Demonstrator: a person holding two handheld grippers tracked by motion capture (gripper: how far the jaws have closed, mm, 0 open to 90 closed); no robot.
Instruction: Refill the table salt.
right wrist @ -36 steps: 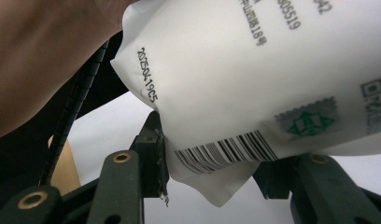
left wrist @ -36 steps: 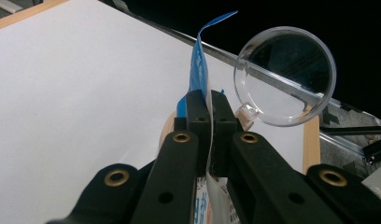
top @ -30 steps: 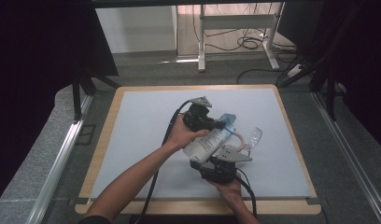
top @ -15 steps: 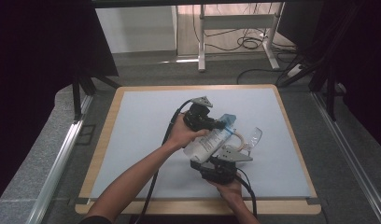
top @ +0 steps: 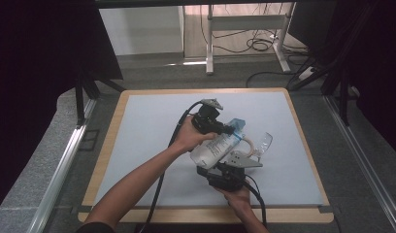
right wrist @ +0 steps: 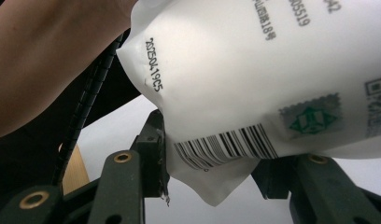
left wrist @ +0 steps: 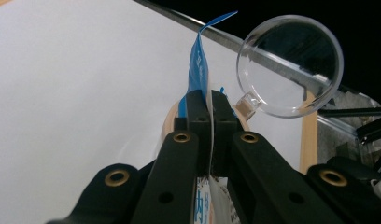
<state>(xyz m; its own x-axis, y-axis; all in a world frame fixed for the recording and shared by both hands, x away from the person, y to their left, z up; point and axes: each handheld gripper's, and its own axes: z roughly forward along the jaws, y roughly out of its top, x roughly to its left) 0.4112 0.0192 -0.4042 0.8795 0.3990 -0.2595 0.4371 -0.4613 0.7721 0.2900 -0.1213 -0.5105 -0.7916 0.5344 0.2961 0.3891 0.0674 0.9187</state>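
Note:
A white pouch [top: 214, 148] with a barcode and a blue top strip hangs tilted above the light mat [top: 147, 126], held at both ends. My left gripper [top: 233, 128] is shut on the blue top strip [left wrist: 198, 65], jaws tight together around it [left wrist: 210, 100]. My right gripper [top: 221, 167] grips the pouch's lower end from below; in the right gripper view the pouch [right wrist: 254, 70] sits between the jaws [right wrist: 216, 163], which press its bottom corners. A clear round cup [top: 264, 143] lies just beyond the pouch's top, its rim facing the left gripper's camera [left wrist: 291, 65].
The mat lies on a wood-edged board [top: 108, 145] with bare mat to the left and far side. Grey carpet [top: 45, 160] and metal rails [top: 65, 160] flank the table. A white desk frame [top: 244, 29] and cables stand on the floor behind.

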